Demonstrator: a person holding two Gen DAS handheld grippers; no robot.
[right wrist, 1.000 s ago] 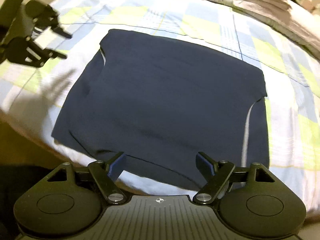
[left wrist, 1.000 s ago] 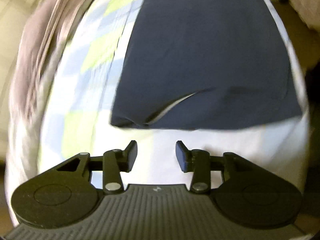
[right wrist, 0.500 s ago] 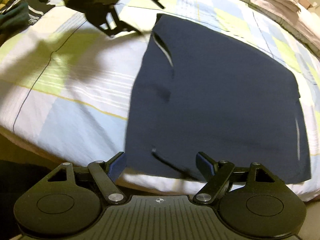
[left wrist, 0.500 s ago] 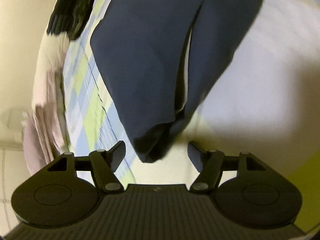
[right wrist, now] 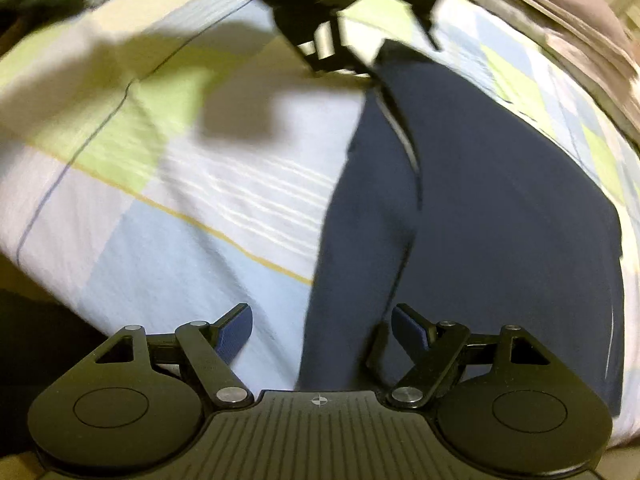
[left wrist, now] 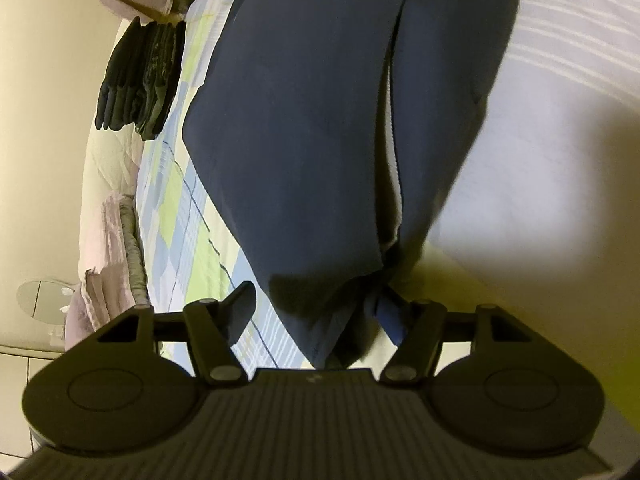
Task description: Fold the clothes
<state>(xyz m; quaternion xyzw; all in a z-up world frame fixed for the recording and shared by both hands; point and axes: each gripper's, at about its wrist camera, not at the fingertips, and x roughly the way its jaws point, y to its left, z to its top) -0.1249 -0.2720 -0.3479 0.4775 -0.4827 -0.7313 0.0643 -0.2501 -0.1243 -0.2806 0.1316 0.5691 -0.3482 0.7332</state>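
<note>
A navy garment (right wrist: 480, 208) lies flat on the checked bedsheet (right wrist: 168, 208). In the left wrist view the garment (left wrist: 320, 140) fills the middle, and its near corner sits between the open fingers of my left gripper (left wrist: 316, 312). In the right wrist view my right gripper (right wrist: 322, 326) is open with the garment's near left edge between its fingers. The left gripper (right wrist: 344, 28) shows there at the garment's far corner, blurred.
A stack of dark folded clothes (left wrist: 140, 80) lies on the bed at the far left. Grey and pink bedding (left wrist: 116, 240) is piled along the bed's edge, also seen in the right wrist view (right wrist: 560, 20). The floor (right wrist: 40, 340) is below the bed's near edge.
Both grippers have moved left and closer to the garment's left edge. The left gripper's fingers now straddle the far corner, the right gripper's the near edge. Both stay open.
</note>
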